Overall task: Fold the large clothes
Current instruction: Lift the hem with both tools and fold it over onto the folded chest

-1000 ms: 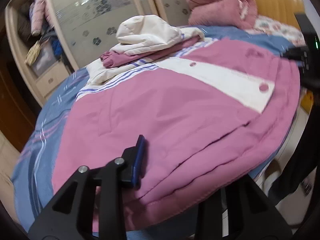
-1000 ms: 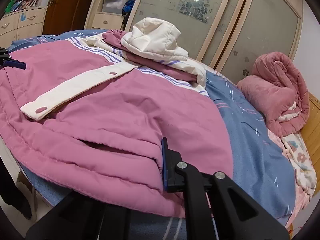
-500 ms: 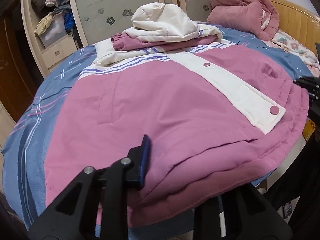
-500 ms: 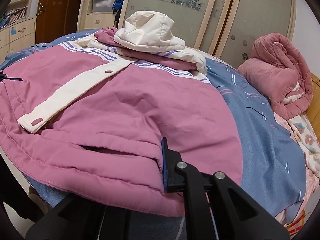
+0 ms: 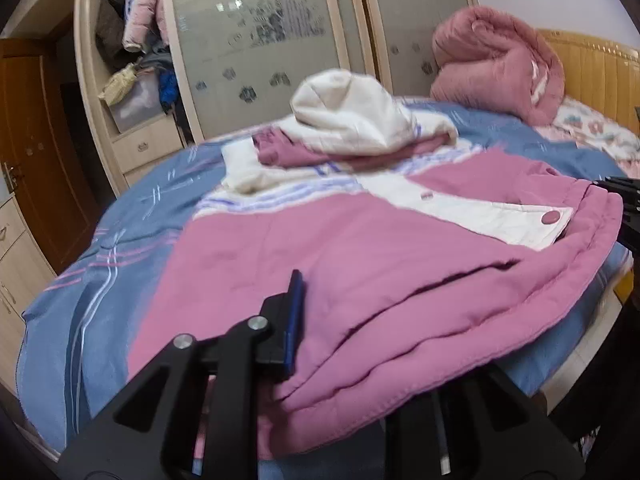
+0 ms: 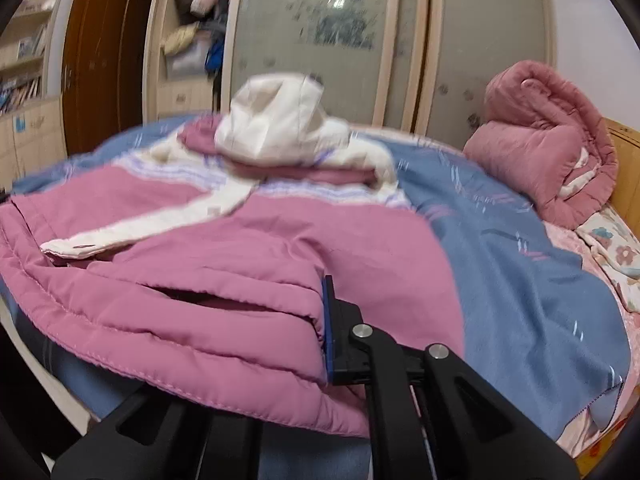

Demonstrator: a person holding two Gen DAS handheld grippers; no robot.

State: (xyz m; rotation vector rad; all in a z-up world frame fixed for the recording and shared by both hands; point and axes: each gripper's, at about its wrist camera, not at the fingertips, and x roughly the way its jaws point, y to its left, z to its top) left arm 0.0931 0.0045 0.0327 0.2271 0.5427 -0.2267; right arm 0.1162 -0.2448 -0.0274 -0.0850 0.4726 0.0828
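Observation:
A pink padded jacket (image 5: 360,260) with a cream front strip and a cream hood (image 5: 348,116) lies spread on the blue bed sheet (image 5: 100,260), its hem toward me. My left gripper (image 5: 332,332) is shut on the hem's left corner; the blue-padded finger lies on top and the other finger is hidden under the fabric. In the right wrist view the jacket (image 6: 280,232) and hood (image 6: 272,124) show again. My right gripper (image 6: 280,340) is shut on the hem's right corner, which bunches against its blue pad. The right gripper's black tip (image 5: 620,200) shows at the left view's right edge.
A rolled pink quilt (image 5: 492,64) lies by the wooden headboard (image 5: 592,72). Frosted wardrobe doors (image 5: 260,40) and open shelves with clothes stand behind the bed. A brown door (image 5: 32,140) is at the left. The bed edge drops off just under both grippers.
Both grippers have risen a little and rolled, lifting the two hem corners off the sheet. The left jaws have closed tighter on the hem.

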